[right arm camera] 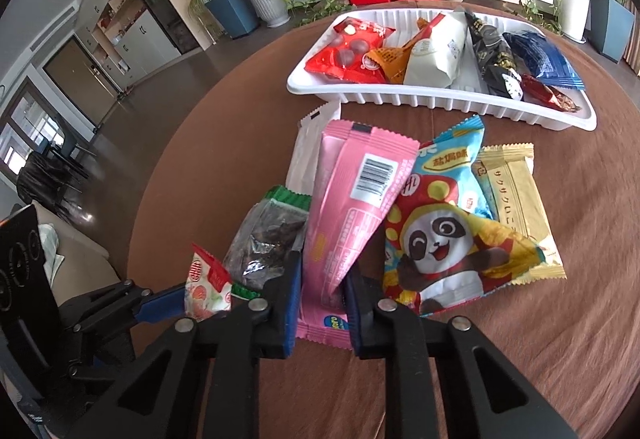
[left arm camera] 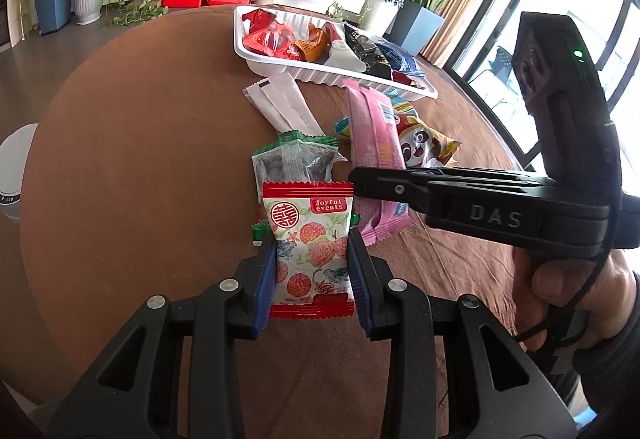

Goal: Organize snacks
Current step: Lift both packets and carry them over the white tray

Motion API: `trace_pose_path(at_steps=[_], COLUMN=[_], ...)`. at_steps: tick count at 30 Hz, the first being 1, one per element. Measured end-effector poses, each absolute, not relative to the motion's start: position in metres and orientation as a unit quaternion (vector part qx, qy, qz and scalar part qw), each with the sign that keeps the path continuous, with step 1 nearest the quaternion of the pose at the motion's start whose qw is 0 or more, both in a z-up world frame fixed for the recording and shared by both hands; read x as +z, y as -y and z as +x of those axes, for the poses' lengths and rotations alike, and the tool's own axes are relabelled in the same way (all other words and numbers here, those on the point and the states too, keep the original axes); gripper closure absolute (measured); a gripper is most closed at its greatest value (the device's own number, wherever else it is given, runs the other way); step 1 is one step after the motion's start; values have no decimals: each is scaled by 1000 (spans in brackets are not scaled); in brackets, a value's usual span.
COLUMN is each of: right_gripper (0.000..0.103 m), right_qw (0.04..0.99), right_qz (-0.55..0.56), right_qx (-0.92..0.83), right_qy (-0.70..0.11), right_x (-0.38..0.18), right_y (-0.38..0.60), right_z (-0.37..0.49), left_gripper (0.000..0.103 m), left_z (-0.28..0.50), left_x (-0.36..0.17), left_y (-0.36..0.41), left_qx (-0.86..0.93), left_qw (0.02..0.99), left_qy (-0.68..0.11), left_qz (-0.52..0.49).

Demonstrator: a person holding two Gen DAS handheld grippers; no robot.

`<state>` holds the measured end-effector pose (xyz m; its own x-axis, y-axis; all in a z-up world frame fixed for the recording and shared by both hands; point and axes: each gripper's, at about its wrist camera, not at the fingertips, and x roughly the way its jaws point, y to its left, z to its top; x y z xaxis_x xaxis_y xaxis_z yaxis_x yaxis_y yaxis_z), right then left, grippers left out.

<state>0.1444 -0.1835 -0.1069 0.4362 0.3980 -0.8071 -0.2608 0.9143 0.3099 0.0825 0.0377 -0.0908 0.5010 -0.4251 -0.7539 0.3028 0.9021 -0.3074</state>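
Left gripper (left arm camera: 312,259) is clamped narrow on a red-and-white lychee-print snack packet (left arm camera: 310,251), blue pads pressing its two side edges; packet stands upright between the fingers, "Joyful events" label facing the left wrist camera. From the right wrist view the same packet (right arm camera: 208,289) shows edge-on at lower left, pinched by the left gripper's blue pads.

Right gripper (right arm camera: 320,291) is closed tight on the lower part of a long pink wrapper (right arm camera: 352,207), which buckles between the pads; barcode side faces up. In the left wrist view the right gripper (left arm camera: 354,185) reaches in from the right, a hand (left arm camera: 560,291) on its handle, tip over the pink wrapper (left arm camera: 374,143).

Loose snacks lie in a pile on the brown table (right arm camera: 520,339): a green-edged clear packet of dark bits (right arm camera: 268,239) just left of the pink wrapper, a white wrapper (right arm camera: 312,143) partly under it, a panda bag (right arm camera: 440,239) touching its right side, and a gold packet (right arm camera: 516,191) under the panda bag.

White ribbed tray (right arm camera: 420,99) sits beyond the pile, holding red, orange, white, black, and blue packets. Potted plants and a white media shelf stand behind.
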Motion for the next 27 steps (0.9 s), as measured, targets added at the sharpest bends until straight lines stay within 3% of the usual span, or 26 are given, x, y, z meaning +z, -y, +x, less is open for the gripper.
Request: trace_pose_path(at_steps=[18,27], right_gripper=[82,82], right_qw=[858,881], right_qz=[153,174], right_qx=[204,151], right_qy=[-446,-412], right_x=[-68,-43], right_y=[246,313], right_z=[94,104], left_gripper=[72,72], left_z=[85,108], left_x=[-83,-46], left_y=[-47,-63], left_qx=[-246,-244], left_qw=[852,863], left_qy=[-444,-420], left_qz=[-127,-141])
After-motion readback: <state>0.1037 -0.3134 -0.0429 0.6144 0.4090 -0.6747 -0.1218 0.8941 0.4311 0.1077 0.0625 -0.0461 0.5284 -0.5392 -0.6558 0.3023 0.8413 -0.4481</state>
